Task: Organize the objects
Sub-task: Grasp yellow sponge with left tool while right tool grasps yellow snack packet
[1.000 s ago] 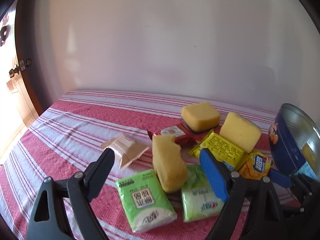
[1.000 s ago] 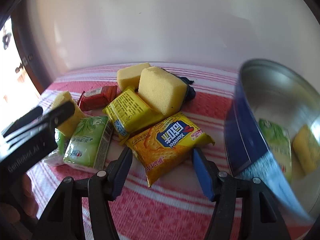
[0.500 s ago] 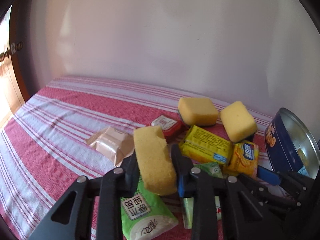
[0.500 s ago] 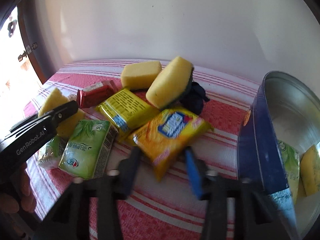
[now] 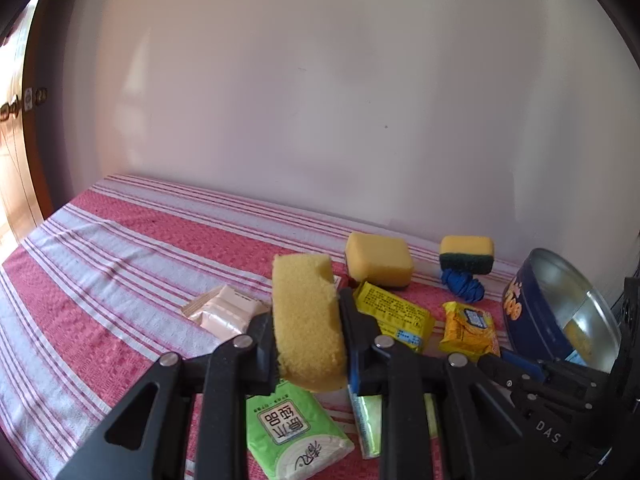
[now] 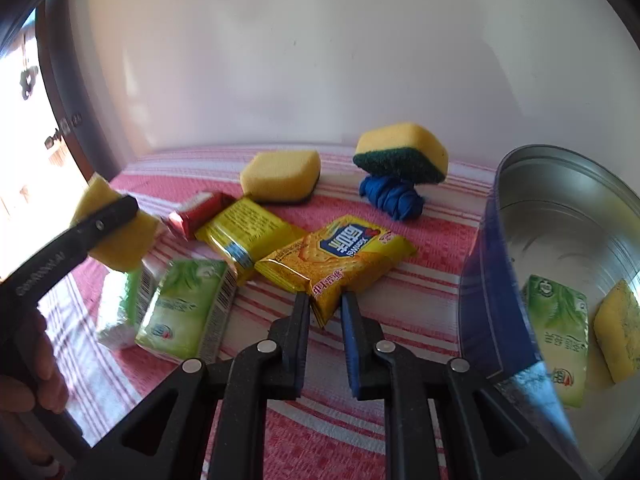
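Note:
My left gripper (image 5: 306, 320) is shut on a yellow sponge (image 5: 306, 320) and holds it above the striped cloth; the sponge also shows in the right wrist view (image 6: 120, 236). My right gripper (image 6: 325, 306) is shut on the near end of an orange cracker packet (image 6: 340, 256). A blue round tin (image 6: 496, 288) stands at the right, holding a green tissue pack (image 6: 560, 328) and a sponge (image 6: 618, 336).
On the red striped cloth (image 5: 120, 264) lie two more sponges (image 6: 282, 176) (image 6: 402, 152), a blue cloth bundle (image 6: 394, 198), a yellow packet (image 6: 244, 228), a red packet (image 6: 198, 212), green tissue packs (image 6: 184, 312) and a beige packet (image 5: 224, 312). A white wall stands behind.
My left gripper closed on the yellow sponge and lifted it. My right gripper closed on the cracker packet. The sponge by the tin tipped off it onto the blue bundle.

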`<state>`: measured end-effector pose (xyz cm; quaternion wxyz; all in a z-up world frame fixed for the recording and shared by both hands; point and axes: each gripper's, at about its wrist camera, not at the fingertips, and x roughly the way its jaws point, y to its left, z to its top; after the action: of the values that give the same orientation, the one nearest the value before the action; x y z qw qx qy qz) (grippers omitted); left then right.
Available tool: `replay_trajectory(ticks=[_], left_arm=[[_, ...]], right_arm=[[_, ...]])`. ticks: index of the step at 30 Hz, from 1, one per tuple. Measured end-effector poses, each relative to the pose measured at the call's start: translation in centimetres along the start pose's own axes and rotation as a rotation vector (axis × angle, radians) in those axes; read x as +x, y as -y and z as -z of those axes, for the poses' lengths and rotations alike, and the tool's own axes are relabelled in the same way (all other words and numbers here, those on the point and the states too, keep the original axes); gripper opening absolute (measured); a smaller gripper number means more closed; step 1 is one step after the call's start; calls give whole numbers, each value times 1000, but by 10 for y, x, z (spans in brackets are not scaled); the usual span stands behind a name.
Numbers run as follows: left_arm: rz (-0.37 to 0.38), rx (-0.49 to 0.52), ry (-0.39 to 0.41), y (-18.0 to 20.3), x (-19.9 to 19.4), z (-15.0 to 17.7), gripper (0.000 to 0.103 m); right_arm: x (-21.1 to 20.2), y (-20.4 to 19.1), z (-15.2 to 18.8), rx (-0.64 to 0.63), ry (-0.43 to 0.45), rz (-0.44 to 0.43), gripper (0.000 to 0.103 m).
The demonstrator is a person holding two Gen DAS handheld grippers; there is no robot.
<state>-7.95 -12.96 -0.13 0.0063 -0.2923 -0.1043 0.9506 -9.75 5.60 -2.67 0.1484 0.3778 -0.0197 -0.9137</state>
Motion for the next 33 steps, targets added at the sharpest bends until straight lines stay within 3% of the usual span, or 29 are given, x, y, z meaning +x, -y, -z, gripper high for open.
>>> replay_trajectory(ticks=[8, 15, 19, 23, 30, 33], left_arm=[[94, -26, 96, -6, -24, -7, 23], [99, -29, 75, -6, -20, -4, 23], [99, -31, 74, -5, -19, -3, 23], [88, -19, 68, -1, -18, -1, 23], [65, -12, 64, 1, -17, -4, 23], [49, 7, 74, 5, -19, -5, 23]], right_arm=[[-33, -7, -3, 27, 128, -17, 17], [-50, 6, -7, 57, 141, -42, 16], [-61, 12, -8, 54, 164, -53, 1], [-65, 12, -7, 27, 184, -21, 1], [-54, 24, -6, 79, 79, -118, 2], [-55, 20, 11, 96, 22, -156, 5]])
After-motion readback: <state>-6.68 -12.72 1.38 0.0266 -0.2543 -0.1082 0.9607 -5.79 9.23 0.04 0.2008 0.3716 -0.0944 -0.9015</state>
